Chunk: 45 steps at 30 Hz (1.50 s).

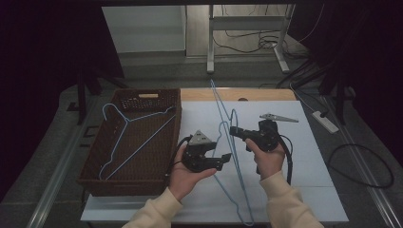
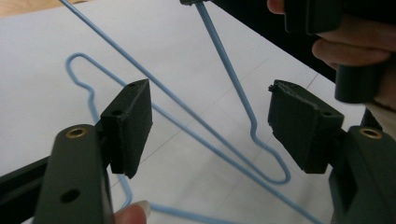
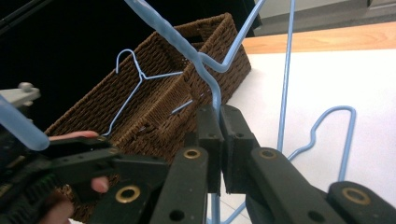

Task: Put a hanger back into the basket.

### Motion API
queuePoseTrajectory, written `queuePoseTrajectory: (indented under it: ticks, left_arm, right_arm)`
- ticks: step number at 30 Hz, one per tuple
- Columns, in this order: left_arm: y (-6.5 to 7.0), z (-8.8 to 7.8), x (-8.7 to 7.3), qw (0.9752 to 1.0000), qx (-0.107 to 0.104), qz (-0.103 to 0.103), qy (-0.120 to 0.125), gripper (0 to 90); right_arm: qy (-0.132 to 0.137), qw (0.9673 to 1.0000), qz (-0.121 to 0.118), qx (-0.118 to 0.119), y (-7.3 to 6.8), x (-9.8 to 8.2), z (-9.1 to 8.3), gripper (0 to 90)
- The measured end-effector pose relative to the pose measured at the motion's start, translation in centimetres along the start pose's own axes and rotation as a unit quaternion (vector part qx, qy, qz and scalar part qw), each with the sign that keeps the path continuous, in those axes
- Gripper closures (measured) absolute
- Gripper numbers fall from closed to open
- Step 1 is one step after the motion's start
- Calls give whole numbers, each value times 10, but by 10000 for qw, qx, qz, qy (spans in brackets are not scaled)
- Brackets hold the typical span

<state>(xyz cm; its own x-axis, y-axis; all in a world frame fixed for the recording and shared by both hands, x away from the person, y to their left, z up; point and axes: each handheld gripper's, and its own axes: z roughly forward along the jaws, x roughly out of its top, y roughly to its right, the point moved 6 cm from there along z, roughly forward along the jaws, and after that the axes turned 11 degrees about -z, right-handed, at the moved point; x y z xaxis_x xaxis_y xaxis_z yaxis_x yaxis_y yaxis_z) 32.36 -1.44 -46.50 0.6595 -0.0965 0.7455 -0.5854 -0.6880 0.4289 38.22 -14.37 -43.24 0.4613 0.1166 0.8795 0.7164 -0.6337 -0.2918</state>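
A light-blue wire hanger (image 1: 219, 107) stands tilted on the white table (image 1: 313, 190), its lower corner near the front edge. My right gripper (image 1: 233, 129) is shut on the hanger's neck just below the hook, and its own view shows the jaws (image 3: 219, 121) pressed together on the wire (image 3: 168, 32). My left gripper (image 1: 227, 157) is open, just left of the hanger's long wire. In its own view the pads (image 2: 130, 121) stand wide apart and the wire (image 2: 224, 56) runs behind the gap, untouched. A second blue hanger (image 1: 128, 137) lies in the wicker basket (image 1: 95, 183).
The brown wicker basket (image 3: 154, 107) takes up the table's left side, close to my left hand. A white power strip (image 1: 325, 121) and a black cable loop (image 1: 366, 166) lie on the floor at right. A metal frame (image 1: 247, 28) stands beyond the table.
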Motion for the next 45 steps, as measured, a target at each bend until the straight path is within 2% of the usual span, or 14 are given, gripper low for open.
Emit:
queuePoseTrajectory:
  ticks: [4, 9, 11, 13, 15, 18, 22, 25, 26, 27, 32, 36, 40, 45]
  left_arm:
    - [2, 14, 2, 10000, -37, -11, -67, 352]
    - [-1, 31, 6, 9994, -194, -252, -109, 460]
    - [-2, 35, 5, 9989, -282, -331, -177, 530]
    - [-2, 36, 5, 9972, -553, -432, -271, 647]
    - [-1, 35, 5, 9966, -645, -435, -275, 791]
    - [-2, 34, 5, 9954, -704, -559, -338, 806]
    - [-5, 28, 7, 9948, -647, -702, -361, 850]
    - [-5, 22, 9, 9943, -672, -738, -382, 864]
    - [-4, 19, 10, 9935, -713, -798, -389, 864]
    - [-3, 15, 11, 9913, -845, -923, -396, 864]
    - [-2, 8, 13, 9907, -902, -946, -368, 865]
    - [2, -1, 16, 9895, -1025, -958, -351, 865]
    - [5, -9, 19, 9893, -1075, -936, -326, 865]
    - [7, -24, 27, 9895, -1114, -873, -283, 867]
  right_arm:
    - [55, 10000, 18, -30, -1, 0, 1, 878]
    - [78, 9999, 67, -17, 0, 0, 3, 878]
    - [83, 9999, 82, -3, -1, 0, 4, 878]
    - [67, 10000, 64, -14, -1, 0, 4, 878]
    - [77, 9999, 73, 6, 0, -1, 4, 877]
    - [89, 9999, 81, 37, 0, -2, 3, 875]
    - [192, 9998, 7, 90, -1, 1, 0, 857]
    - [253, 9996, -53, 132, -2, 2, -3, 798]
    - [296, 9993, -73, 203, -2, 3, -5, 750]
    - [375, 9986, -177, 314, -3, 5, -7, 687]
    - [489, 9966, -480, 453, -8, 5, -12, 571]
    - [650, 9921, -842, 663, -16, 5, -25, 414]
    - [730, 9906, -941, 667, -16, 6, -35, 375]
    - [806, 9896, -1034, 597, -6, 4, -53, 318]
